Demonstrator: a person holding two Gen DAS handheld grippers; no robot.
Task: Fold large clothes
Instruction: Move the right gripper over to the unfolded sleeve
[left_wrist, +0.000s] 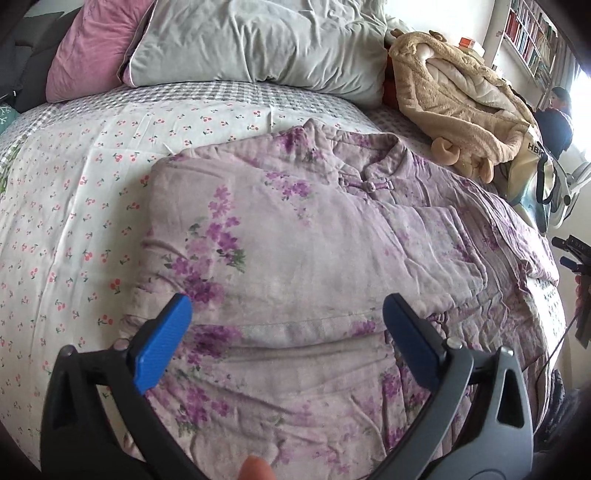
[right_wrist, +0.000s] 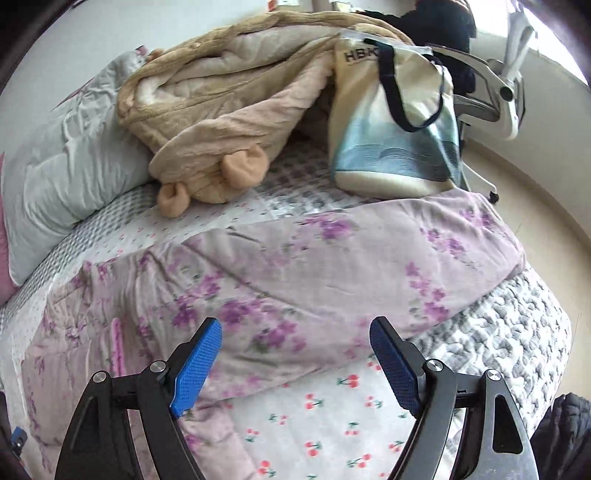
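Both tools stand wide, holding nothing: the left gripper (left_wrist: 286, 321) hovers over the jacket (left_wrist: 295, 258), a quilted lilac floral piece with a knotted collar, lying flat on the cherry-print sheet (left_wrist: 74, 221). The right gripper (right_wrist: 295, 347) hangs above the jacket's outstretched sleeve (right_wrist: 369, 258). Beyond the jacket sit a fuzzy tan robe (right_wrist: 221, 103), a stuffed tote (right_wrist: 399, 147) and a grey pillow (left_wrist: 258, 40).

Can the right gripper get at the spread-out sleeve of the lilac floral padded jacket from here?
Probably yes. The right gripper has its jaws open and points straight at the lilac floral padded jacket's sleeve, which lies flat on the cherry-print bedsheet with nothing between. The cream tote bag sits beyond it.
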